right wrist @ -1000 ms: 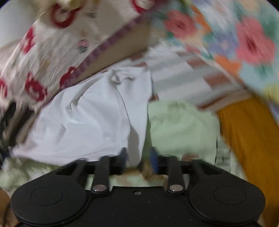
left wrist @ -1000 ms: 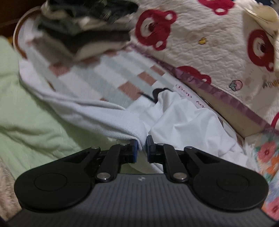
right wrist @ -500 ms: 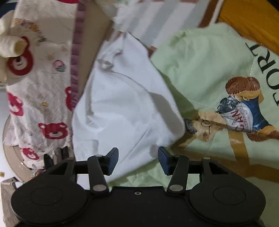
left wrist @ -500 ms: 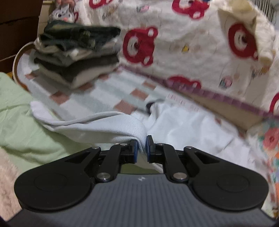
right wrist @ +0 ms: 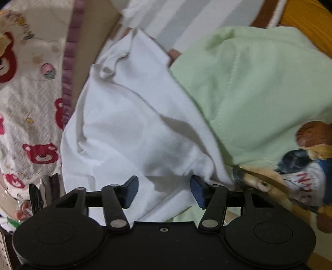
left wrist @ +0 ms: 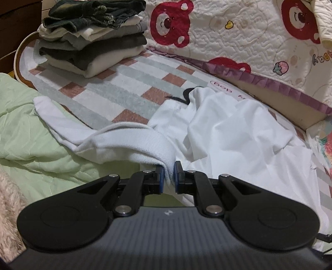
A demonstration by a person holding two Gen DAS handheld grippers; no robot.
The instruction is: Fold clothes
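Left tool (left wrist: 169,173) is clamped on a fold of the white shirt (left wrist: 238,133), which spreads up and right from it; right tool (right wrist: 164,192) hangs spread open over the same shirt's lower centre, light green shirt (right wrist: 259,87) to the right.

- Left wrist view: camera sits low behind the left gripper (left wrist: 168,174), looking forward along its fingers (left wrist: 159,178) across a striped checked mat (left wrist: 116,91) toward a bear-print quilt (left wrist: 238,35), with a stack of folded clothes (left wrist: 93,35) at upper left. Very near the white garment (left wrist: 238,137).
- Right wrist view: camera sits behind the right gripper (right wrist: 164,192), angled steeply down, close over the white garment (right wrist: 128,133) and a green shirt (right wrist: 253,87).
- Shared between views: the white garment, the green shirt (left wrist: 22,128), the mat (right wrist: 186,18) and the quilt (right wrist: 31,99), seen from opposite sides.
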